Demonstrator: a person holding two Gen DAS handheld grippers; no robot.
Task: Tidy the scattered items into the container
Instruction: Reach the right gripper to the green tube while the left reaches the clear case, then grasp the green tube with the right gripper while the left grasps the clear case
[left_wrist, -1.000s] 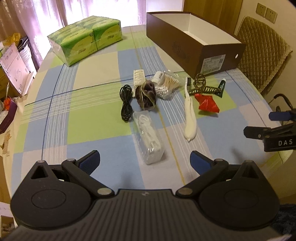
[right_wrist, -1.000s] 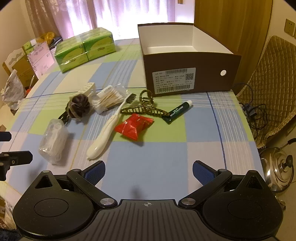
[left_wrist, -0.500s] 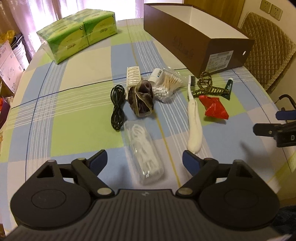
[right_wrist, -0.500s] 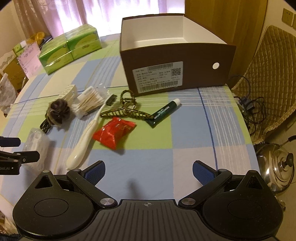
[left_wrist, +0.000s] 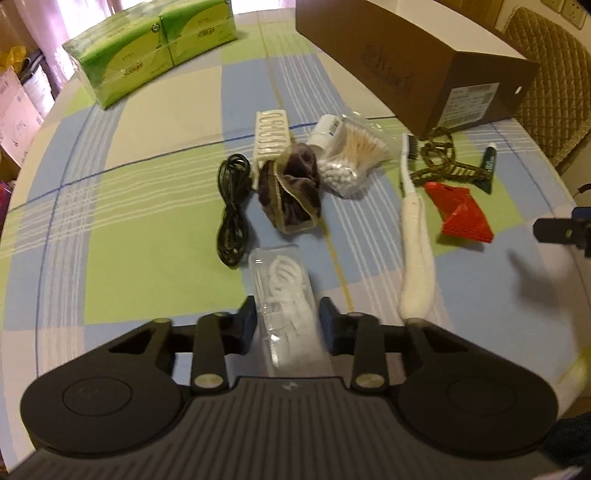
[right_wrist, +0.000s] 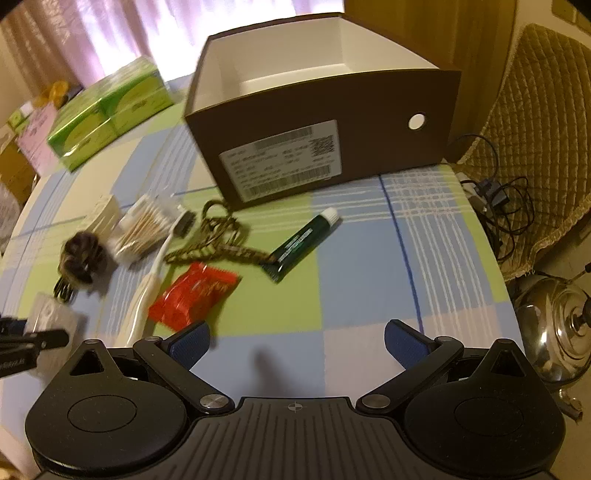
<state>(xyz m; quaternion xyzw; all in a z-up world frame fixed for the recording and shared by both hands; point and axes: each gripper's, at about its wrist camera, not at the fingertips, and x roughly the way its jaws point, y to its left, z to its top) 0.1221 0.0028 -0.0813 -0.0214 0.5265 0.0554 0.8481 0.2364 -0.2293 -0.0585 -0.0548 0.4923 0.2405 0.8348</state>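
My left gripper (left_wrist: 288, 323) is low over the table. Its jaws are closing, and the blue pads touch both sides of a clear packet of white picks (left_wrist: 284, 288). Beyond it lie a black cable (left_wrist: 232, 210), a brown scrunchie (left_wrist: 291, 192), a bag of cotton swabs (left_wrist: 354, 158), a white toothbrush (left_wrist: 415, 258) and a red packet (left_wrist: 461, 214). My right gripper (right_wrist: 297, 338) hangs open over bare cloth with nothing between its fingers. Ahead of it are the red packet (right_wrist: 195, 295), a green tube (right_wrist: 303, 243), a hair claw (right_wrist: 218, 243) and the open brown box (right_wrist: 332, 103).
Green tissue packs (left_wrist: 147, 48) stand at the table's far left. A padded chair (right_wrist: 535, 129) and a metal pot (right_wrist: 557, 325) are off the table's right edge, with loose cables beside them. A white strip of small items (left_wrist: 271, 136) and a small bottle (left_wrist: 327, 129) lie behind the scrunchie.
My left gripper has dropped forward over the clear packet and its jaws have closed from wide open onto its sides. My right gripper has moved closer to the box and the red packet, still open.
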